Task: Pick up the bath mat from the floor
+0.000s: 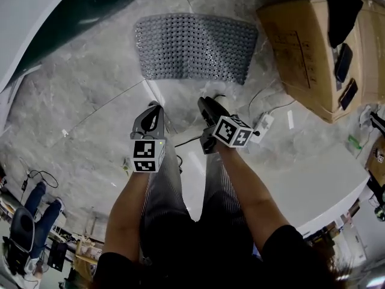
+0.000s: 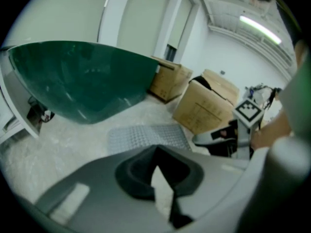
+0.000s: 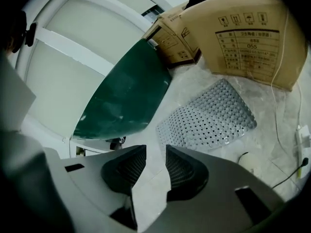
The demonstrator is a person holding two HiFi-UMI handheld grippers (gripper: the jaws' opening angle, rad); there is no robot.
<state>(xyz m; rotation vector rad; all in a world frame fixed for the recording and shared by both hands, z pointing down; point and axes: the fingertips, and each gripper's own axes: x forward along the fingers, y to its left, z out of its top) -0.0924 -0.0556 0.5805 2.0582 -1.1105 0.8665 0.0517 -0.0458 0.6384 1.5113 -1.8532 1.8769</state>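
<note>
- Mat [image 1: 195, 47]: grey, perforated, lying flat on the marble floor [image 1: 78, 101]. It is ahead of both grippers and touched by neither.
- Left gripper [image 2: 156, 152]: jaw tips pressed together with nothing between them. It is angled down toward the mat's near edge.
- Right gripper [image 3: 155, 154]: jaws spread a little and empty. Bare floor shows through the gap, with the mat beyond.
- Tub [image 1: 84, 5]: dark green and curved, near the mat on its left in the head view.
- Box [image 1: 307, 47]: cardboard, just right of the mat, with a black cloth [image 1: 340, 11] on top.
- Power strip [image 1: 263, 126]: white, on the floor near the right gripper, with a cable attached.
</note>
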